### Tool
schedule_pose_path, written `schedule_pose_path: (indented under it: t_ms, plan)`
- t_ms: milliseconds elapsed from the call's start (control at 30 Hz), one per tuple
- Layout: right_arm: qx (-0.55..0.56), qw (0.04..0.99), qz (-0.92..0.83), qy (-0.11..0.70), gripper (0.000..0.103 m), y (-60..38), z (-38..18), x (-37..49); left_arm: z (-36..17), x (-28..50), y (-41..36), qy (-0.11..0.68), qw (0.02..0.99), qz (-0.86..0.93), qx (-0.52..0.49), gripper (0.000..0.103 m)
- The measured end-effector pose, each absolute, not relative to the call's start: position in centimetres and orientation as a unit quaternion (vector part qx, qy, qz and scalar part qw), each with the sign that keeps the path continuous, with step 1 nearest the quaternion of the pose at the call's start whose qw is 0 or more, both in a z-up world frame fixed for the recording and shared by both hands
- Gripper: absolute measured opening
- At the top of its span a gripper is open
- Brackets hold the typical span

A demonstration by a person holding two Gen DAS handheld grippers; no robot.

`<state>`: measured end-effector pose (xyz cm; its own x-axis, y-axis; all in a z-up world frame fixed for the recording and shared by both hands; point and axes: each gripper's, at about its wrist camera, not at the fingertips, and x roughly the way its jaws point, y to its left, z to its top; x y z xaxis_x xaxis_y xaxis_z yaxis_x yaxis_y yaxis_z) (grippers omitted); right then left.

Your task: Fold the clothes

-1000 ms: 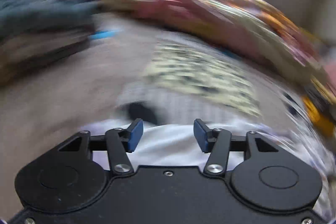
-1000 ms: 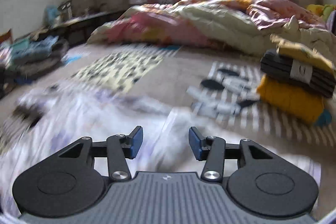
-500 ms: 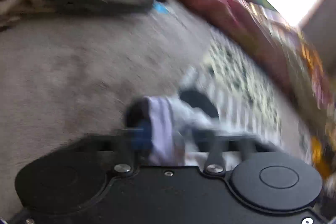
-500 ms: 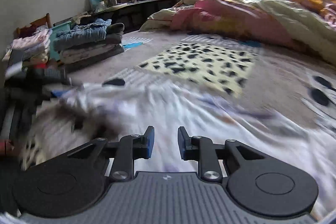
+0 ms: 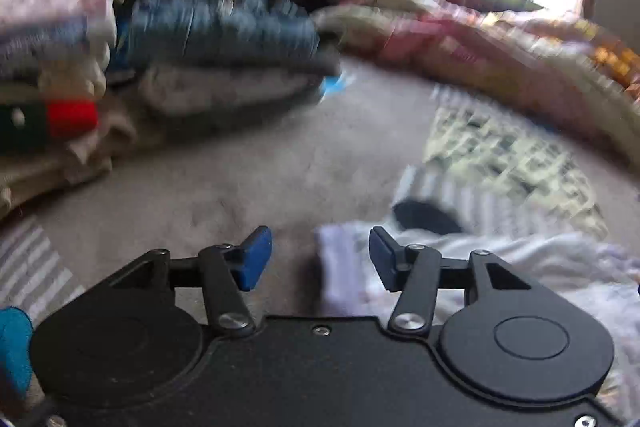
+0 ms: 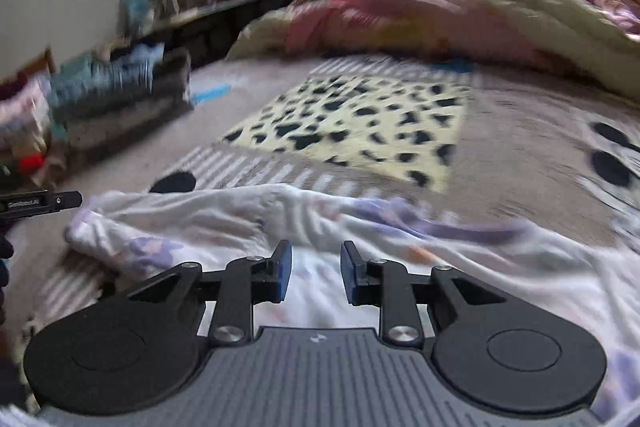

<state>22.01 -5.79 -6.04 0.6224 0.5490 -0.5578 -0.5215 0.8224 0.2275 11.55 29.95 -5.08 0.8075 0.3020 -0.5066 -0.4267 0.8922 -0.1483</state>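
A white garment with purple print point(image 6: 320, 219) lies spread and rumpled on the bed, straight ahead of my right gripper point(image 6: 316, 273), which is open and empty just above it. In the left wrist view the garment's left end point(image 5: 348, 267) lies between and right of my left gripper point(image 5: 320, 259), which is open with the cloth's edge near its right finger, not pinched. The left gripper's tip point(image 6: 40, 203) shows at the left edge of the right wrist view, beside the garment's end.
Stacks of folded clothes point(image 5: 224, 39) stand at the left of the bed point(image 6: 520, 147). A bunched pink and cream quilt point(image 6: 460, 7) lies along the back. A leopard-print patch point(image 6: 360, 123) and striped panels mark the bedspread.
My left gripper held a fold of the white garment half a second ago and has let go and opened. My right gripper has opened wider. Both views have swung over the garment.
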Motion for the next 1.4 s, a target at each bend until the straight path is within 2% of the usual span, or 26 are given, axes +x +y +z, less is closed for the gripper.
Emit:
schedule_pose_path:
  t_ms: [100,133,167,233,300,467,567,633,800,900,967,1000,1033,1067,1100,1233,1300,1367,1400]
  plan:
    - [0.056,0.912,0.269,0.303,0.032,-11.3,-5.6,19.4,-5.7,12.0,27.5,0.234,0.951,0.113,-0.165,0.054]
    - [0.066,0.917,0.255,0.299,0.033,-13.2,-5.6,18.6,-6.9,13.1,26.6,0.266,0.945,0.094,-0.164,0.055]
    - [0.079,0.924,0.233,0.293,0.034,-15.5,-5.5,17.5,-8.7,14.7,25.8,0.33,0.927,0.082,-0.156,0.057]
    - [0.128,0.933,0.18,0.284,0.047,-20.5,-5.6,15.9,-8.8,15.2,23.5,0.344,0.927,0.113,-0.094,0.056]
    - [0.182,0.938,0.109,0.274,0.056,-25.9,-6.0,14.5,-6.3,14.6,21.2,0.314,0.94,0.093,-0.101,0.055]
    - [0.273,0.925,-0.045,0.261,0.059,-35.8,-7.8,13.5,-2.2,14.5,12.3,0.256,0.959,-0.058,-0.107,0.055]
    - [0.319,0.912,-0.069,0.251,0.059,-38.2,-8.8,14.3,-2.3,14.9,5.2,0.263,0.95,-0.154,-0.063,0.045]
    - [0.349,0.901,-0.085,0.244,0.059,-39.8,-9.4,14.9,-2.8,15.2,0.9,0.264,0.943,-0.203,-0.028,0.045]
    - [0.313,0.912,-0.078,0.253,0.059,-41.0,-9.8,18.3,-4.7,16.6,-8.3,0.263,0.921,-0.274,0.082,0.045]
    - [0.276,0.918,-0.058,0.279,0.056,-41.5,-10.6,20.4,-6.0,17.7,-11.8,0.26,0.912,-0.279,0.149,0.045]
    - [0.258,0.919,-0.034,0.296,0.042,-41.5,-11.1,21.1,-7.0,18.7,-13.1,0.27,0.906,-0.274,0.178,0.045]
    - [0.249,0.919,-0.021,0.306,0.014,-41.5,-11.4,21.4,-7.7,19.1,-13.4,0.285,0.899,-0.27,0.194,0.039]
    - [0.242,0.918,-0.01,0.313,0.011,-41.5,-11.5,21.5,-8.6,19.3,-13.8,0.308,0.887,-0.265,0.219,0.033]
    - [0.235,0.92,-0.002,0.313,0.011,-41.5,-11.4,21.2,-9.5,19.3,-14.0,0.321,0.878,-0.258,0.242,0.026]
    - [0.224,0.925,0.003,0.307,0.01,-41.5,-11.1,20.7,-10.0,18.9,-13.8,0.319,0.876,-0.26,0.252,0.024]
    - [0.214,0.944,0.02,0.249,0.009,-43.1,-8.9,18.9,-10.5,18.0,-13.0,0.318,0.883,-0.258,0.23,0.02]
    - [0.157,0.946,0.002,0.283,0.01,-42.7,-9.4,19.9,-10.7,18.2,-13.4,0.314,0.883,-0.256,0.235,0.019]
    - [0.156,0.935,-0.008,0.318,0.013,-42.7,-10.3,20.7,-10.1,18.4,-13.2,0.318,0.884,-0.259,0.226,0.02]
    - [0.159,0.931,-0.012,0.33,0.02,-42.8,-10.6,20.8,-9.3,18.2,-12.6,0.316,0.888,-0.26,0.21,0.022]
